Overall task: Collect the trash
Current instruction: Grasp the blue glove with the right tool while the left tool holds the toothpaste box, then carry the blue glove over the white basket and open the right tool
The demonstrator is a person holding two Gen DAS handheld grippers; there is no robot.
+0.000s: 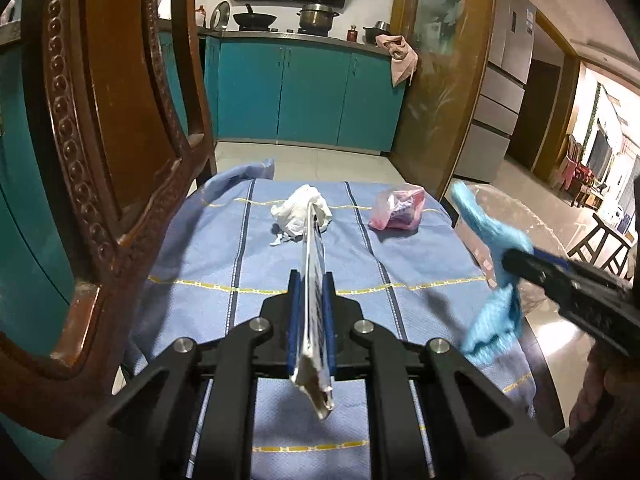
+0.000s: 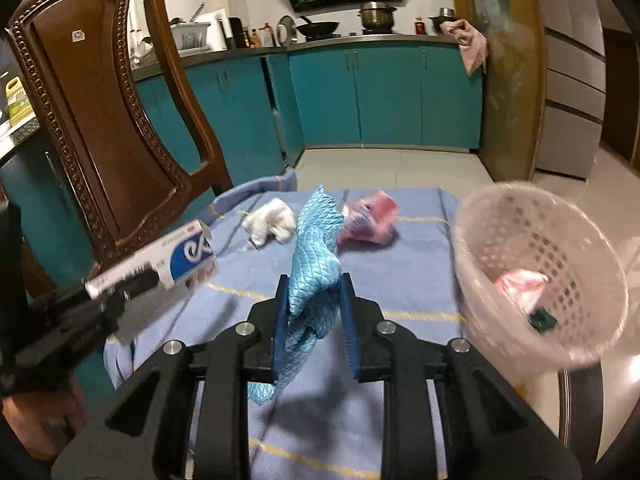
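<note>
My left gripper [image 1: 312, 280] is shut on a flattened white and blue carton [image 1: 314, 264], held edge-on above the blue tablecloth [image 1: 240, 248]; the carton also shows in the right wrist view [image 2: 176, 258]. My right gripper [image 2: 314, 284] is shut on a light blue cloth [image 2: 314, 248], also visible in the left wrist view [image 1: 494, 256]. A crumpled white tissue [image 1: 300, 210] and a pink plastic bag [image 1: 398, 208] lie on the cloth farther ahead. A pink perforated basket [image 2: 536, 276] with some trash inside stands at the right.
A carved wooden chair [image 2: 100, 112] stands at the table's left. Teal kitchen cabinets [image 2: 384, 92] line the far wall, with a wooden door frame [image 1: 444, 80] at the right. The table's dark edge [image 2: 588, 412] runs under the basket.
</note>
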